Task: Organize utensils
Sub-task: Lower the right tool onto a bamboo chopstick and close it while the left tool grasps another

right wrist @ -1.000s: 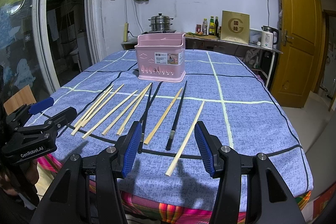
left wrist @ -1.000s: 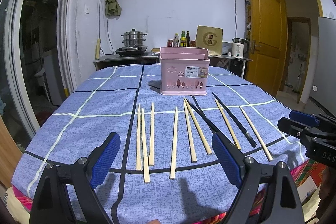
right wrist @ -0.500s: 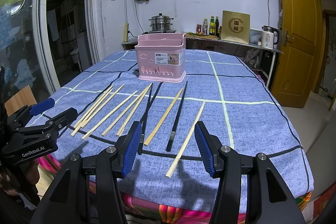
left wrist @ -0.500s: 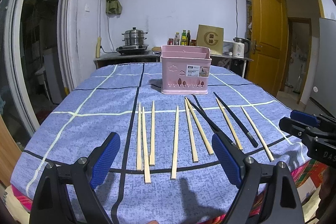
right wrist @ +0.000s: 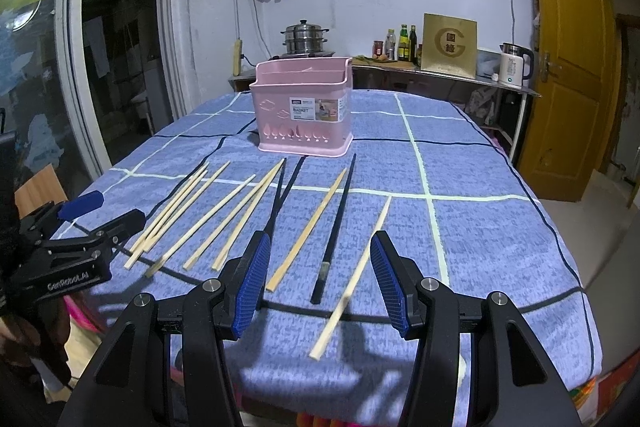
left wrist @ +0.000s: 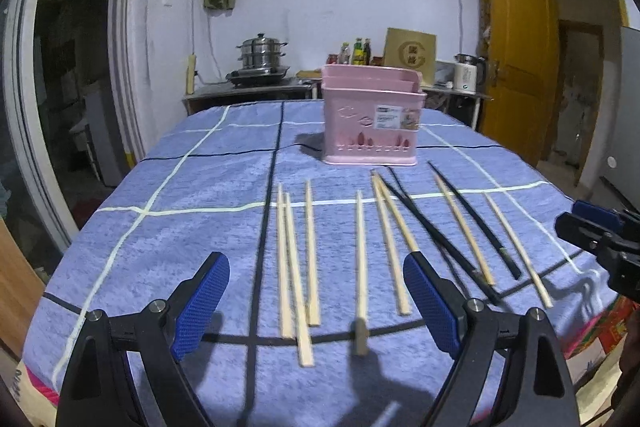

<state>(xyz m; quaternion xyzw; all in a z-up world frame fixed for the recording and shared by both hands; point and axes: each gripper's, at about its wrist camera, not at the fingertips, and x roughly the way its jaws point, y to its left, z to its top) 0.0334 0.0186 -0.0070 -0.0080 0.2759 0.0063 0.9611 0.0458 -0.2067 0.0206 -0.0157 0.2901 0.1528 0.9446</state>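
left wrist view: a table under a blue cloth (left wrist: 180, 219) crossed by white and black lines fills the lower half. behind it stands a white wall, a dark counter at 12 o'clock with a steel steamer pot (left wrist: 262, 53), bottles and a kettle (left wrist: 466, 73), and an orange door (left wrist: 520, 59) at 2 o'clock. a pink utensil basket (left wrist: 370, 121) stands upright on the cloth at 12 o'clock. nearer, wooden chopsticks (left wrist: 360, 259) and black chopsticks (left wrist: 472, 219) lie flat in a loose row, pointing toward the basket. the left gripper (left wrist: 316, 303) has its blue pads wide apart above the near edge, holding nothing; several pale sticks lie between them. the right gripper (left wrist: 600, 235) shows at 3 o'clock, above the cloth's edge.

right wrist view: the same cloth (right wrist: 480, 227), white wall, glass door frame at 9 o'clock and orange door (right wrist: 572, 59) at 2 o'clock. the basket (right wrist: 306, 107) stands at 12 o'clock, its compartments appearing empty. the wooden chopsticks (right wrist: 308, 227) and black chopsticks (right wrist: 338, 215) fan out from it toward the camera. the right gripper (right wrist: 320, 283) is spread apart and empty, with one pale stick, one black stick and another pale stick lying between its pads. the left gripper (right wrist: 80, 227) sits at 9 o'clock, pads parted, just beside the leftmost sticks.
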